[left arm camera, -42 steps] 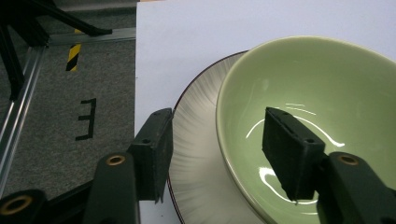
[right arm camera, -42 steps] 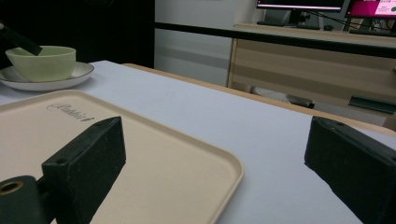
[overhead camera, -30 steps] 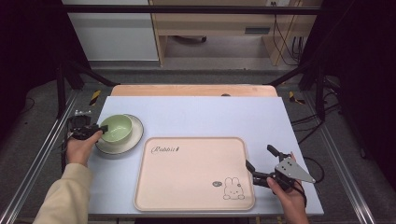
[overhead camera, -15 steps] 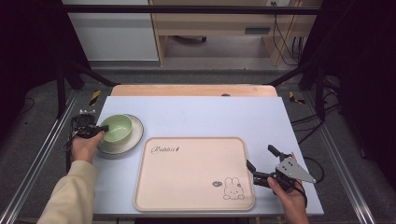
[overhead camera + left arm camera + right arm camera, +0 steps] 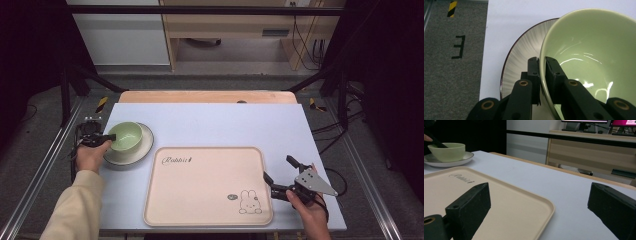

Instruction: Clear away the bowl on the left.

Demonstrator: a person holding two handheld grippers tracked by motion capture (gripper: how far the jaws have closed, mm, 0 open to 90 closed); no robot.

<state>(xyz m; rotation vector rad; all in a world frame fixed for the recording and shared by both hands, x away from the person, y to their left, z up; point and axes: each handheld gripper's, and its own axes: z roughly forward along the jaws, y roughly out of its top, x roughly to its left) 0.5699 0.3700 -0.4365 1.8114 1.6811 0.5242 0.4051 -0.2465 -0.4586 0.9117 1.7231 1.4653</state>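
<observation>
Now, at the table's left, the left gripper (image 5: 102, 137) is clamped on the near-left rim of the pale green ceramic bowl (image 5: 125, 136), one jaw inside the wall and one outside, as the left gripper view shows. Compared with a second ago the bowl sits tipped and slightly shifted on the white ribbed plate with a dark rim (image 5: 144, 148), lifted at the gripped side. Just right of the plate lies the cream plastic tray printed with a rabbit (image 5: 207, 185), unmoved. At its right edge the right gripper (image 5: 282, 174) hovers as before, jaws spread wide and empty. Everything rests on a pale blue-white tabletop (image 5: 240, 125); beyond it stand a wooden desk (image 5: 235, 30) and grey carpet (image 5: 40, 165).
</observation>
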